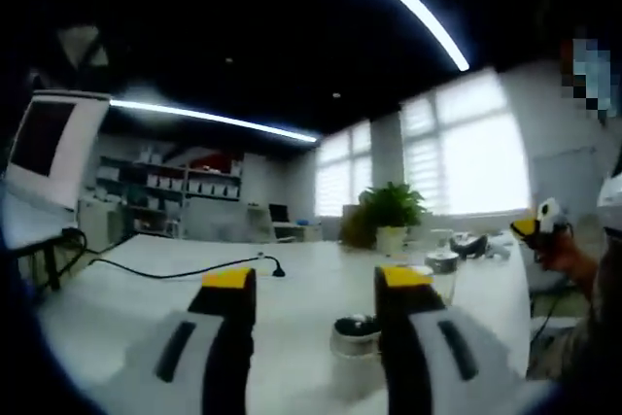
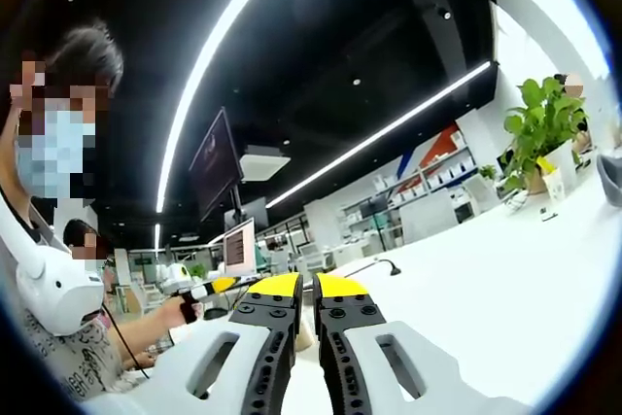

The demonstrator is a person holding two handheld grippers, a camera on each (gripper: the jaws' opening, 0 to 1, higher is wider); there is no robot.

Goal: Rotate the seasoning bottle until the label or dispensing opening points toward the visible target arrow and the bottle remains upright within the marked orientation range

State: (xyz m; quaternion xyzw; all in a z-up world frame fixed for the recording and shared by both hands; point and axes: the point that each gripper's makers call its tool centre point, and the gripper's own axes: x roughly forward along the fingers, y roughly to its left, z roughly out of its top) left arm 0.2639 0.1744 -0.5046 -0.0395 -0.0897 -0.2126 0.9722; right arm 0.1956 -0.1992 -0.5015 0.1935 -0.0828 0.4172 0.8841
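Seen from the left gripper view: left gripper [image 1: 319,284] released, yellow-tipped jaws standing wide apart above a white table [image 1: 146,289]. Between them, lower on the table, a small clear seasoning bottle [image 1: 356,342] with a dark cap, upright, touched by neither jaw. Beyond it, a second jar [image 1: 442,264] with a silver lid, a potted plant [image 1: 391,213] near bright windows, and a black cable [image 1: 185,271] trailing across the tabletop. At far right, right gripper [image 1: 537,225] gripped in a person's hand; whether released or clenched cannot be told here.

Seen from the right gripper view: right gripper [image 2: 302,287] clenched, yellow tips nearly touching, nothing between them. At left, left gripper [image 2: 199,288] in a hand, a hanging monitor [image 2: 216,160] overhead, the plant [image 2: 540,133] at right
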